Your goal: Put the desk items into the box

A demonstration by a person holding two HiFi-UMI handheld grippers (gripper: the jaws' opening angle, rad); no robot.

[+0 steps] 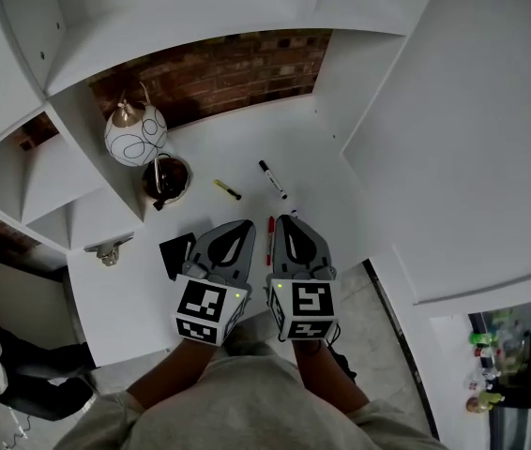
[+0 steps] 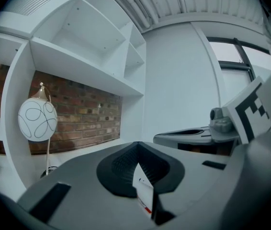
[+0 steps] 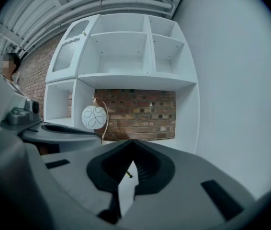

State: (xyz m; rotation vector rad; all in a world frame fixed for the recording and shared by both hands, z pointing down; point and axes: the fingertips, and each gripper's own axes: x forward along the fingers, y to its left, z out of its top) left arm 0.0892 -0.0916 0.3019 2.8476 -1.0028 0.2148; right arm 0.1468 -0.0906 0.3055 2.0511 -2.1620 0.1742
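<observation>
On the white desk (image 1: 209, 153) lie a black-and-white marker (image 1: 272, 179), a yellow highlighter (image 1: 227, 189) and a red pen (image 1: 270, 228). A flat black object (image 1: 175, 249) sits partly hidden beside my left gripper. My left gripper (image 1: 245, 224) and right gripper (image 1: 287, 219) hover side by side over the desk's near edge, both shut with nothing held. The red pen lies between their tips. In the left gripper view, the left gripper (image 2: 138, 145) shows the red pen (image 2: 147, 208) through its slit. In the right gripper view, the right gripper (image 3: 133, 143) frames the highlighter (image 3: 127, 174). No box is in view.
A globe lamp (image 1: 135, 134) and a dark round bowl (image 1: 166, 178) stand at the back left by the shelf unit (image 1: 54, 172). A small metal clip (image 1: 109, 252) sits at the desk's left edge. A brick wall (image 1: 237, 68) backs the desk; a white wall (image 1: 462, 139) bounds the right.
</observation>
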